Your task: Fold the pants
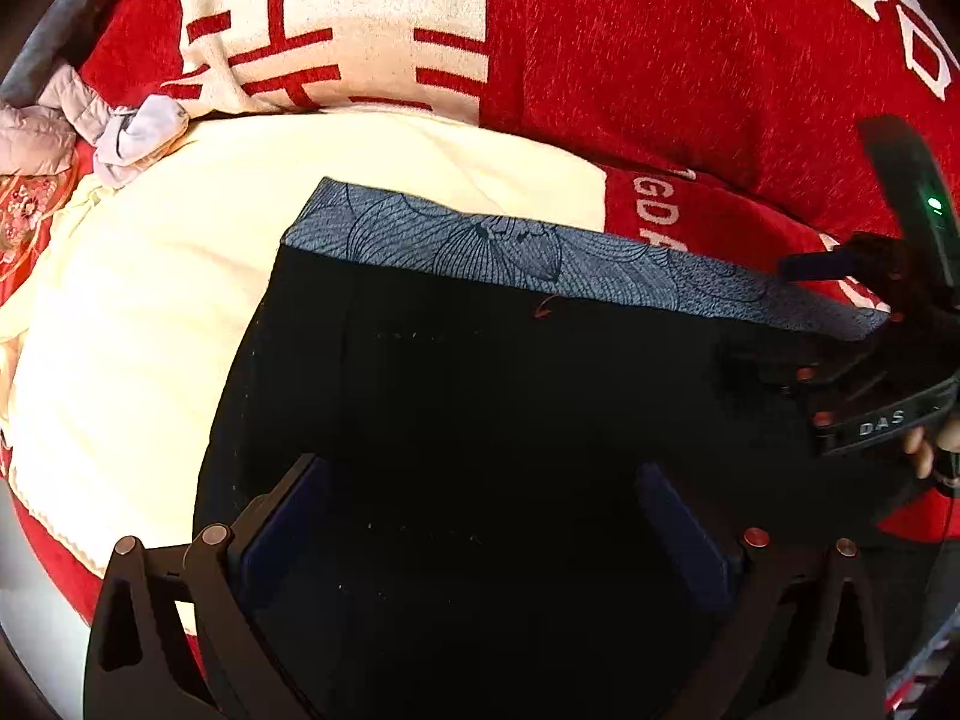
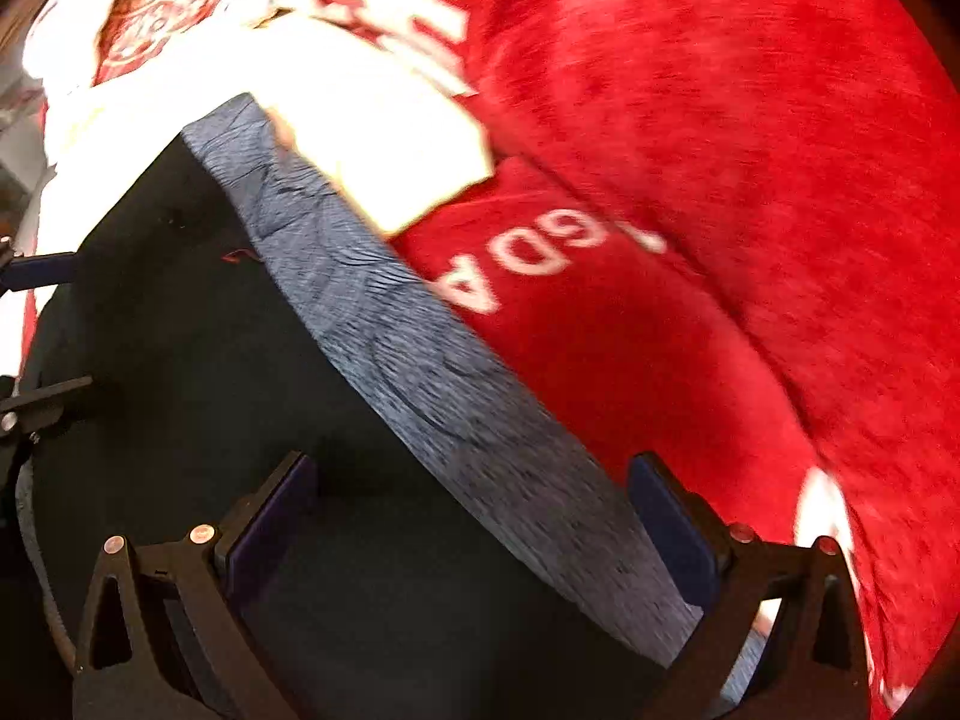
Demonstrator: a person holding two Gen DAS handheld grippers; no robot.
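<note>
While both tools gape, smooth black pants (image 1: pixel 480 396) lie on fuzzy red blanket (image 1: pixel 690 90).

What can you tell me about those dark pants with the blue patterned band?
The pants are black, plain cloth with a grey-blue waistband printed with dark line-drawn petals. They lie flat on a red and cream blanket. The open left gripper and open right gripper hang over them; any contact is unclear.

On the red blanket (image 1: pixel 690 90), white letters "GD" (image 1: pixel 654 213) stand just beyond the patterned waistband; in the right wrist view they read "GDA" (image 2: pixel 528 267), upside down. The right tool (image 1: pixel 840 276) carries "DAS" (image 1: pixel 882 422) on its black body. Far left, large red characters on the white panel (image 1: pixel 336 18) are cut off, not readable.
</note>
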